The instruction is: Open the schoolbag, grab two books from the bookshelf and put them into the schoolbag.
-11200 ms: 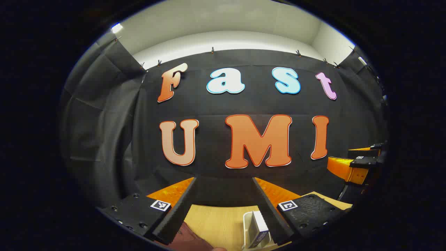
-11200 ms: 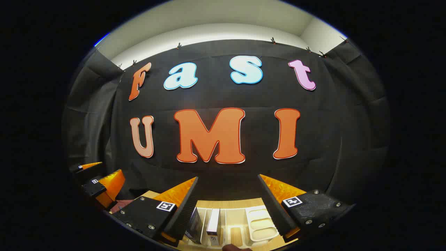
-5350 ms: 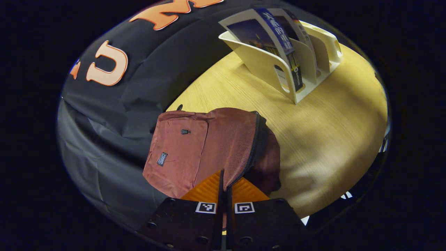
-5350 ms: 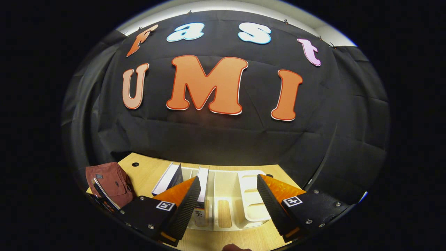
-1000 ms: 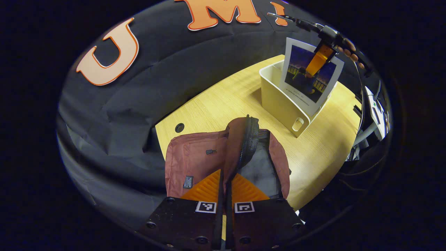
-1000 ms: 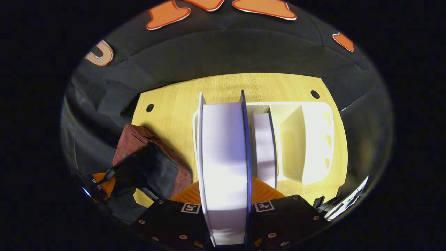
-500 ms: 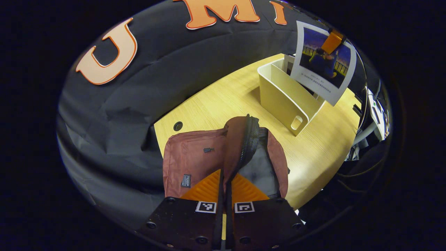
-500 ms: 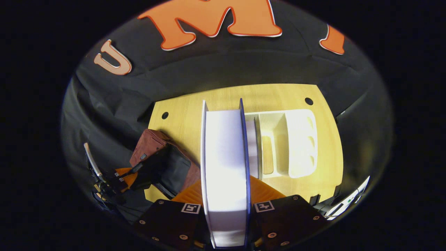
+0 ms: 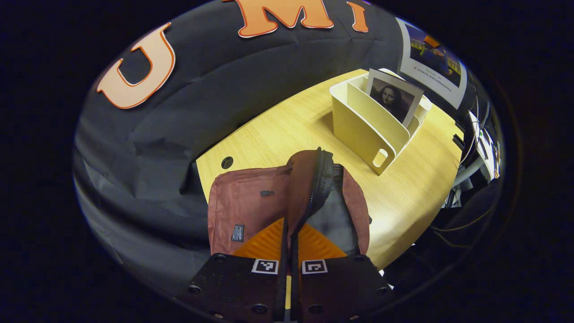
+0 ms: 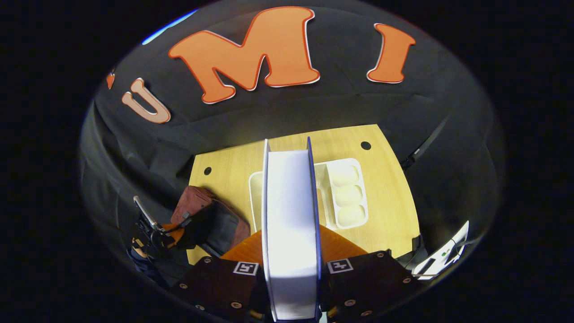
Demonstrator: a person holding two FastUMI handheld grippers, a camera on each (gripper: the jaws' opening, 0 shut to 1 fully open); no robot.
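A: We have the left hand-held gripper (image 9: 288, 233) pressed together on the zipper edge of the schoolbag (image 9: 251, 211); both fingers pinch the raised flap, and we judge that the point is to keep the mouth gaping so a book can drop in without a second hand.

B: Agreed; the dark lining shows beside the flap, so the bag reads as open. The right hand-held gripper (image 10: 291, 269) is clamped on the first book (image 10: 290, 224), one finger on each cover; from its own view we look down the page edges, so we hold it upright, spine away from us.

A: From the left gripper view that same book (image 9: 432, 56) hangs in the air beyond the bookshelf (image 9: 363, 119), clear of its slots; holding it by the top edge lets it hang straight for the drop.

B: The second book (image 9: 394, 96) stands in the bookshelf, leaning against a divider; the bookshelf sits on the counter (image 9: 287, 130), well apart from the bag.

A: So we judge one book lifted, none packed; next we would carry it across to the bag.

B: The risk we see is the flap sagging if the pinch slackens, or a book corner catching on the zipper teeth.
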